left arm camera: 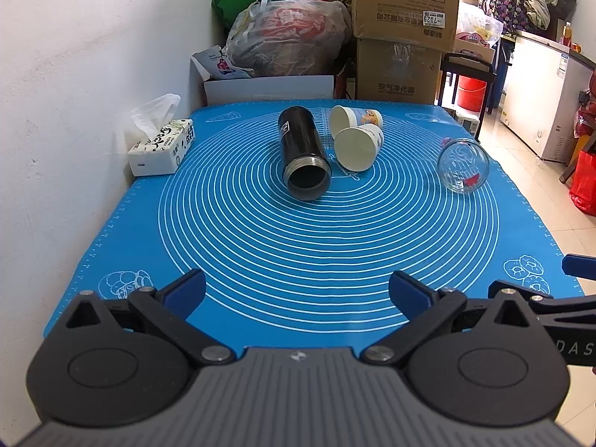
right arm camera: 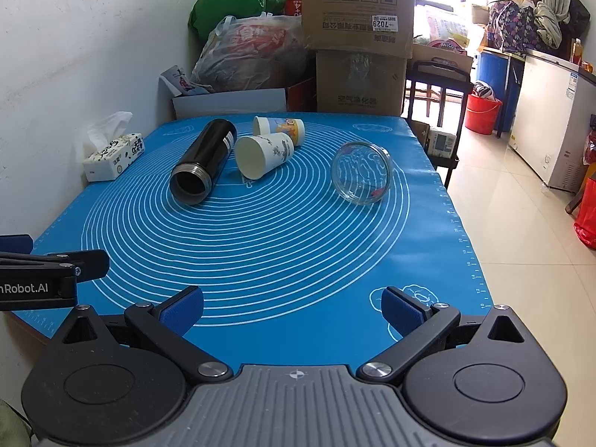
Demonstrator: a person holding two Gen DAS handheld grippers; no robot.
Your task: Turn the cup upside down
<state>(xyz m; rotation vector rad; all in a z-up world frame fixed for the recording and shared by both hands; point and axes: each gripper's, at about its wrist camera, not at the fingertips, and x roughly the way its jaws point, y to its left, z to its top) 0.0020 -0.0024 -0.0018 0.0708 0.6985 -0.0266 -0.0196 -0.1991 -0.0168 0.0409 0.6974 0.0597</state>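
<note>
Several cups lie on their sides on a blue mat [left arm camera: 298, 246] [right arm camera: 260, 246]. A black flask [left arm camera: 302, 151] [right arm camera: 203, 160] lies with its mouth toward me. Two paper cups lie beside it, the nearer [left arm camera: 358, 146] [right arm camera: 264, 154] and the farther [left arm camera: 355, 118] [right arm camera: 279, 129]. A clear glass [left arm camera: 463, 165] [right arm camera: 362, 172] lies to the right. My left gripper [left arm camera: 297, 292] is open and empty over the mat's near edge. My right gripper [right arm camera: 292, 307] is open and empty, also at the near edge, far from the cups.
A tissue box [left arm camera: 162, 147] [right arm camera: 113, 156] sits at the mat's left edge by the white wall. Cardboard boxes [left arm camera: 404, 29] and bags [left arm camera: 287, 37] stand behind the table. The table's right edge drops to a tiled floor [right arm camera: 521, 223]. The left gripper shows at the right wrist view's left edge [right arm camera: 48, 272].
</note>
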